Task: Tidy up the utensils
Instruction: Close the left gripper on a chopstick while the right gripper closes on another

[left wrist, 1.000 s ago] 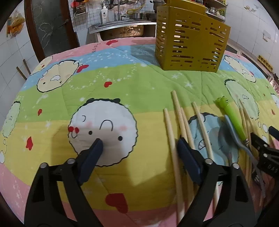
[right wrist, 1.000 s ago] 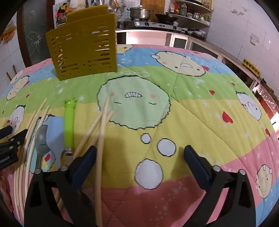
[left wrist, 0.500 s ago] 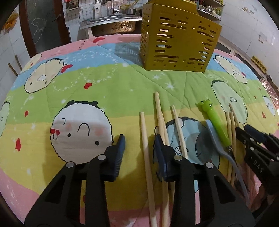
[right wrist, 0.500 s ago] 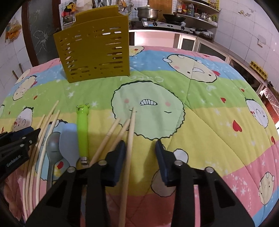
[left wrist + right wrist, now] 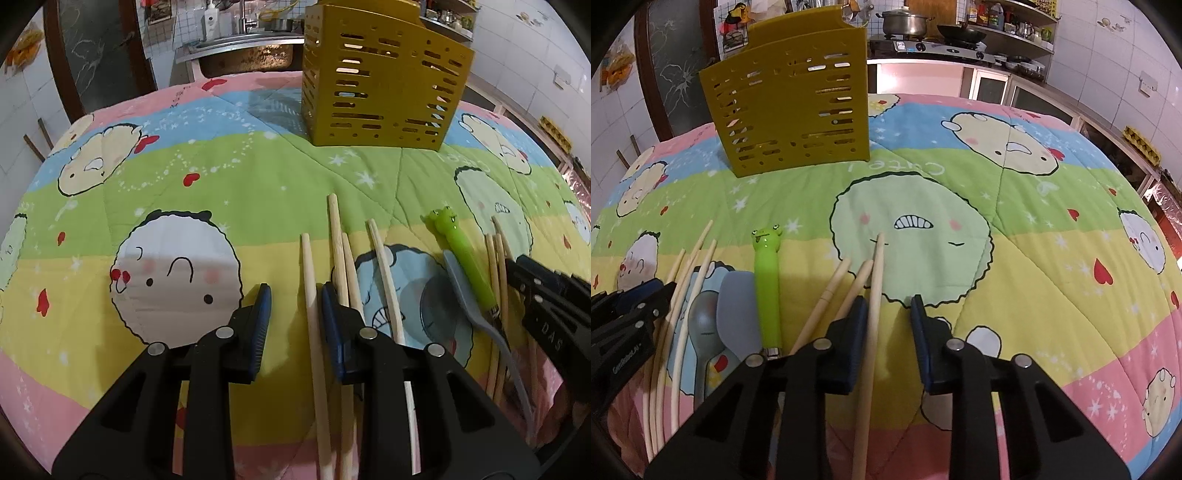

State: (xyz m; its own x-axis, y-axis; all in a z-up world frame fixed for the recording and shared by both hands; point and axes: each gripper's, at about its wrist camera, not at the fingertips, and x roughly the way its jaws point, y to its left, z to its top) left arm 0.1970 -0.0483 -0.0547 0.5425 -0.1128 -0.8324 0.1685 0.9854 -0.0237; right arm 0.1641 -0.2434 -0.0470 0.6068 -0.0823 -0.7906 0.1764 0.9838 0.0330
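A yellow slotted utensil holder [image 5: 384, 77] stands upright at the far side of the quilt; it also shows in the right wrist view [image 5: 790, 110]. Several wooden chopsticks [image 5: 338, 258] lie loose on the cloth, with a frog-handled green utensil [image 5: 461, 254], a grey spoon [image 5: 701, 332] and a grey-blue spatula [image 5: 735, 310]. My left gripper [image 5: 295, 306] is partly closed, jaws straddling one chopstick [image 5: 310, 295] without pinching it. My right gripper [image 5: 888, 314] is partly closed with a chopstick [image 5: 875, 280] lying just inside its left jaw, not pinched.
The table is covered by a cartoon-print quilt [image 5: 1034, 258]. A sink [image 5: 243, 55] stands behind the table at the left and a stove with pots [image 5: 923, 33] at the right. Each gripper shows at the edge of the other's view.
Both grippers went from wide open to about half closed over the first half second, then held that gap. Each has shifted so a chopstick lies between or beside its jaws.
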